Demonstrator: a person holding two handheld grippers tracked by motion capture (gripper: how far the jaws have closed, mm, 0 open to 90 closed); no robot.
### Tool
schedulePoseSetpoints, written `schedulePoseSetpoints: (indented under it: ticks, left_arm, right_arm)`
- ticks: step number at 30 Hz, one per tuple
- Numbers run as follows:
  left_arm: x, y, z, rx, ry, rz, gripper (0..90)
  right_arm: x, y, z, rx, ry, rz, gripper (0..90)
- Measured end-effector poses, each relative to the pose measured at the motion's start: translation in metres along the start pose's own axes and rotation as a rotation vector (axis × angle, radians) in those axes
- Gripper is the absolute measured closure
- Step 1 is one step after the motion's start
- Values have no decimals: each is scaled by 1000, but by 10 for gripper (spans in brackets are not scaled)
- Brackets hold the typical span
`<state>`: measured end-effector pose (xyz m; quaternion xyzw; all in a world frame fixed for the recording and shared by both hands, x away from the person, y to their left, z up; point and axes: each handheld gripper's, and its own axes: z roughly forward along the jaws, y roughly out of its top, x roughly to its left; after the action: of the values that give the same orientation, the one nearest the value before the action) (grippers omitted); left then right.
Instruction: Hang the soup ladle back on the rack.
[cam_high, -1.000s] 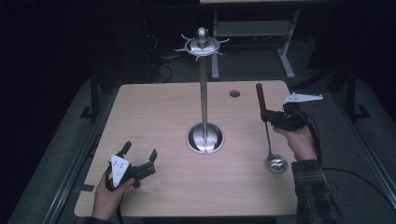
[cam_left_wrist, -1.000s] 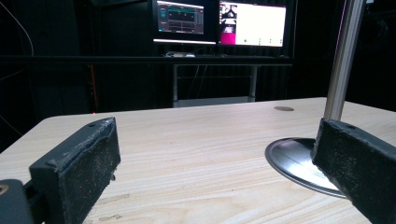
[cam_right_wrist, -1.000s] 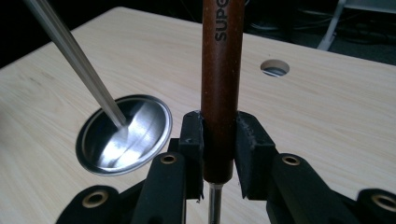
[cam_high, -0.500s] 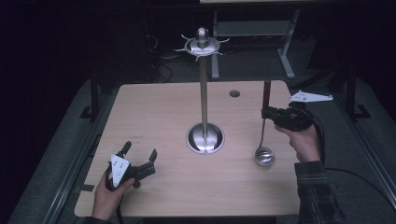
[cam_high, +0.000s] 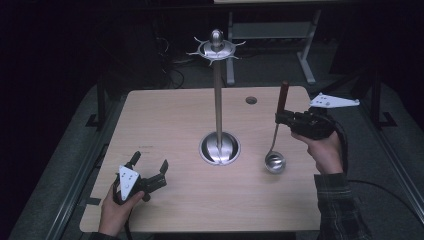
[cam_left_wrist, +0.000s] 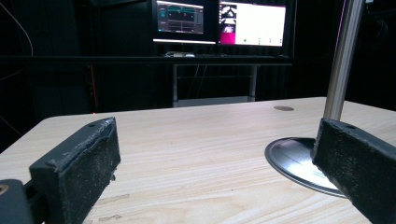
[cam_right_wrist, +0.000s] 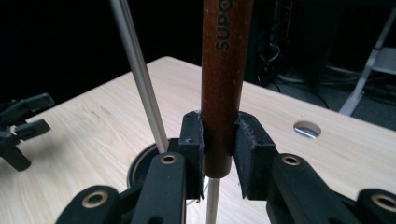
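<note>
A ladle (cam_high: 275, 145) with a brown wooden handle (cam_right_wrist: 224, 70) and a steel bowl (cam_high: 275, 162) hangs upright over the right half of the table. My right gripper (cam_high: 282, 119) is shut on the handle, and the pads (cam_right_wrist: 250, 154) clamp it from both sides. A steel utensil stand (cam_high: 218, 100) with a round base (cam_high: 219, 148) and a hooked crown (cam_high: 215, 49) rises at the table's middle. Near the front left corner my left gripper (cam_high: 149, 167) rests low, open, with nothing between its pads (cam_left_wrist: 88, 158). The stand's pole (cam_left_wrist: 342, 60) shows beside its right pad.
The wooden table (cam_high: 170, 120) has a round cable hole (cam_high: 251, 100) at its back right. Monitors (cam_left_wrist: 219, 23) glow behind the table. A metal frame (cam_high: 300, 40) and cables lie on the dark floor beyond the far edge.
The right gripper has swung the ladle upright and carried it left toward the stand; the bowl moved in from the right edge. The left gripper has stayed put.
</note>
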<state>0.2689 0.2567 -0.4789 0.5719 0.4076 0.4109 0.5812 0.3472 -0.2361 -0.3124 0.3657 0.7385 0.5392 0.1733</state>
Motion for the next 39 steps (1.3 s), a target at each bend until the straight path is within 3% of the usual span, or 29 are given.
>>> schedulePoseSetpoints:
  ticks: [15, 39]
  left_arm:
    - [-1, 0, 1, -9, 0, -6, 2]
    - [-1, 0, 0, -11, 0, -6, 3]
  right_arm:
    - [16, 29, -5, -47, 83, -38, 734]
    - [54, 85, 22, -68, 192, -132, 734]
